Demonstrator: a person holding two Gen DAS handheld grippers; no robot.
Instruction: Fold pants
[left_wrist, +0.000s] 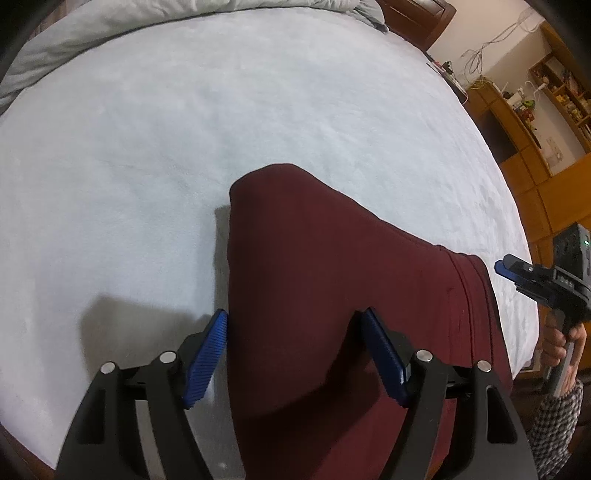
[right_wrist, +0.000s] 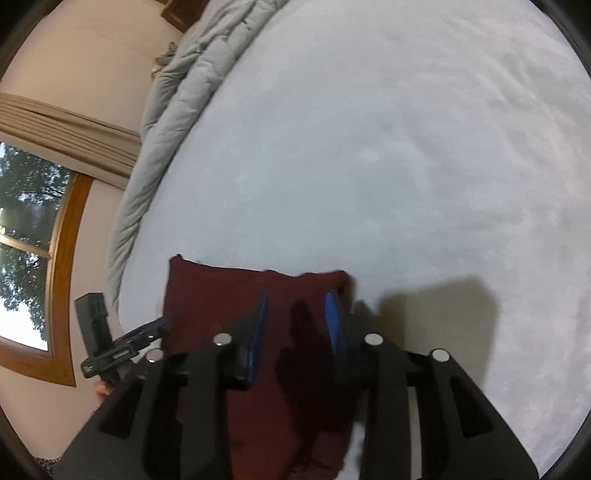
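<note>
Dark red pants (left_wrist: 332, 280) lie folded flat on the pale bed sheet (left_wrist: 147, 166). In the left wrist view my left gripper (left_wrist: 293, 314) hovers open over the near part, its blue pads (left_wrist: 208, 354) wide apart and the cloth lying beneath them, the left pad at the fold's left edge. My right gripper (left_wrist: 502, 266) shows at the right edge, off the pants' side. In the right wrist view the right gripper (right_wrist: 297, 295) stands open above the pants (right_wrist: 221, 291), pads not pressing the cloth. The left gripper (right_wrist: 155, 326) appears at that view's left.
A bunched grey duvet (left_wrist: 166, 14) (right_wrist: 177, 96) lies along the far side of the bed. Wooden shelves (left_wrist: 517, 122) stand beyond the bed's right side, and a window (right_wrist: 26, 240) fills the wall. A hand (left_wrist: 557, 343) in a checked sleeve (left_wrist: 554, 424) holds the right gripper.
</note>
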